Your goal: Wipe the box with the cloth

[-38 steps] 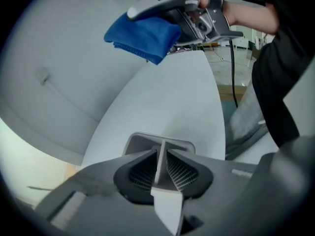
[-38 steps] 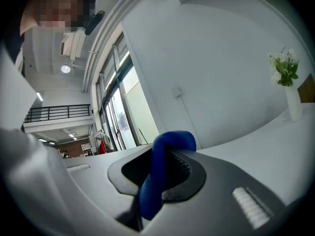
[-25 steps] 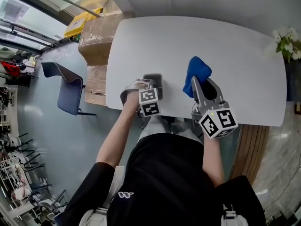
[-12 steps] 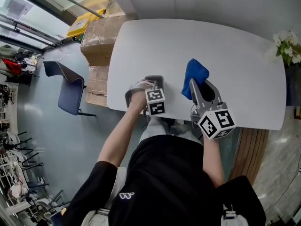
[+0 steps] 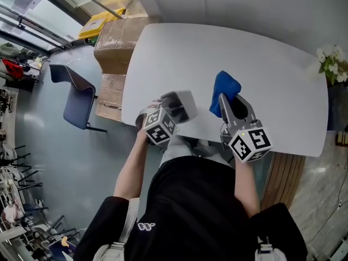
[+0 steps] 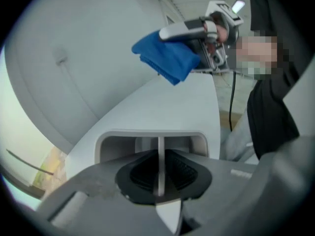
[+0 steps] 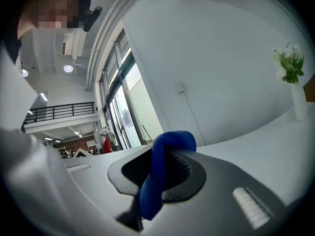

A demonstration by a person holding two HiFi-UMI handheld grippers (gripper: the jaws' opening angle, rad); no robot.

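You have a cloth (image 5: 225,88) of soft, matt blue fabric, a box (image 5: 185,101) of thin, smooth, matt grey plastic, a table (image 5: 272,75) with a smooth white top of faint sheen, ribbed black pads (image 7: 183,170) set in matt grey plastic, and cartons (image 5: 117,45) of brown cardboard.

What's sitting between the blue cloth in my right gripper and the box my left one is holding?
Nothing visible. Only bare table separates the cloth, clamped in the right gripper, from the box in the left gripper.
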